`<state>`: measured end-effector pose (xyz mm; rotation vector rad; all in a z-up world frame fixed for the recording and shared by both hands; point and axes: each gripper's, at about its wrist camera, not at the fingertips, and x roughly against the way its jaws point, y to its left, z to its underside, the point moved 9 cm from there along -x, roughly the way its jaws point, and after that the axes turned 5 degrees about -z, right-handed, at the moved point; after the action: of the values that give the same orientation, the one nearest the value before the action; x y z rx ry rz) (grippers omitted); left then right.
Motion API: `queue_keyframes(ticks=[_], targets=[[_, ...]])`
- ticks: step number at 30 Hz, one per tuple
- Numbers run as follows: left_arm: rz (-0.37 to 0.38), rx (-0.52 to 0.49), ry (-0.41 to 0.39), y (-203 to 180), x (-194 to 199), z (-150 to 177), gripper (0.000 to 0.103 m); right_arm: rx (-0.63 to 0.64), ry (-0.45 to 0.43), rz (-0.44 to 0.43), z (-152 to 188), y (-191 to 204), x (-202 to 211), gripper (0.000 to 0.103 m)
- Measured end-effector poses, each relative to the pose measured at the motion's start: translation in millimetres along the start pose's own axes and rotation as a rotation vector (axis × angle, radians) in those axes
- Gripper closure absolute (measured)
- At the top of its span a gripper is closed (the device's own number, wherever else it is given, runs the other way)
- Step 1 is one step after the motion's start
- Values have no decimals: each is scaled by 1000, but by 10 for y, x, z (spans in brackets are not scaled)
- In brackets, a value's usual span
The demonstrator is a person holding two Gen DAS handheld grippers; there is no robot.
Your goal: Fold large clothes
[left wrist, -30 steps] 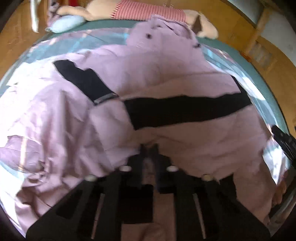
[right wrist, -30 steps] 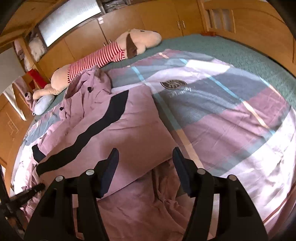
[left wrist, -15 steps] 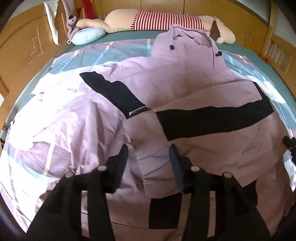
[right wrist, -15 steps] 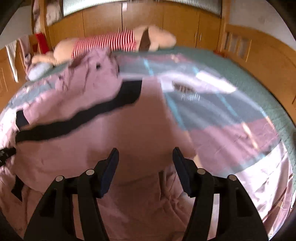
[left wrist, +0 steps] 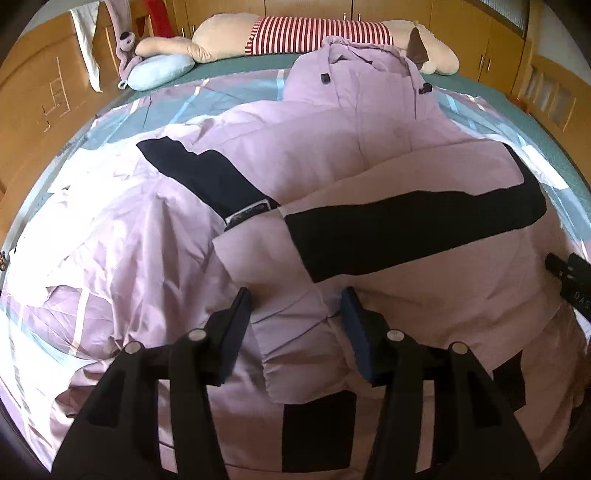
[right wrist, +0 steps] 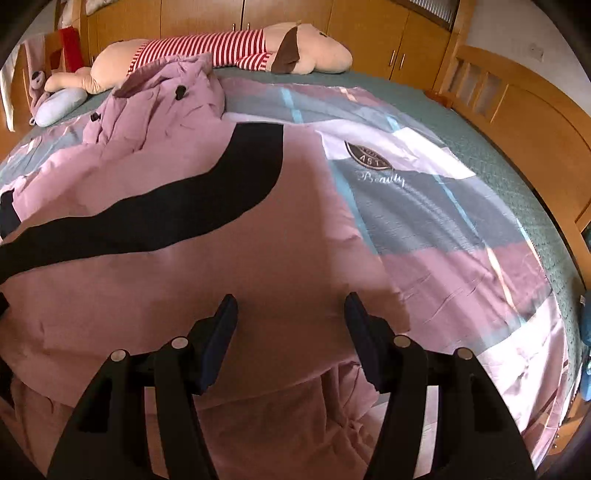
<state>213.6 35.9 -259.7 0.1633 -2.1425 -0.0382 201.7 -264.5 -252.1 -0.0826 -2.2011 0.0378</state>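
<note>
A large lilac jacket (left wrist: 369,147) with a wide black band lies spread on the bed, its hood toward the plush toy. One sleeve is folded across the front, its cuff (left wrist: 247,212) meeting the band. My left gripper (left wrist: 295,306) is open just above the jacket's lower front, with cloth below the fingers but not pinched. A black part of the other gripper (left wrist: 569,273) shows at the right edge. In the right wrist view the jacket (right wrist: 184,277) fills the left half. My right gripper (right wrist: 291,314) hovers open over its lower right edge, holding nothing.
A patchwork bedspread (right wrist: 424,206) covers the bed under the jacket. A long striped plush dog (left wrist: 317,31) and a pale blue pillow (left wrist: 162,72) lie at the far end. Wooden cupboards stand behind, and a wooden bed rail (right wrist: 517,110) runs along the right.
The left gripper was shut on the jacket's cloth; it has opened, let the cloth go and drawn back. The right gripper swung left and lower over the jacket, staying open.
</note>
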Motion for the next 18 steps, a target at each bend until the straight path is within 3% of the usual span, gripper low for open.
queue_keyframes(ticks=[2,4,5,6,10,15,18], targets=[[23,30,-29,124,147,-123,48,-7,2,-20,3,8,28,38],[0,72,-106,370,362,-300,25,-15,-4,-44,22,27,43,27],[-22,98,-159,549,486,-390,6,-14,-8,-53,27,42,50,23],[-51,127,-226,804,635,-488,2,-8,-16,-62,36,64,57,19],[-61,226,-304,1660,794,-570,2,14,-38,-66,88,133,44,7],[28,607,-238,2883,387,-247,2,71,-67,-31,153,237,-64,1],[79,743,-211,3301,209,-130,2,73,-76,-33,168,243,-97,1]])
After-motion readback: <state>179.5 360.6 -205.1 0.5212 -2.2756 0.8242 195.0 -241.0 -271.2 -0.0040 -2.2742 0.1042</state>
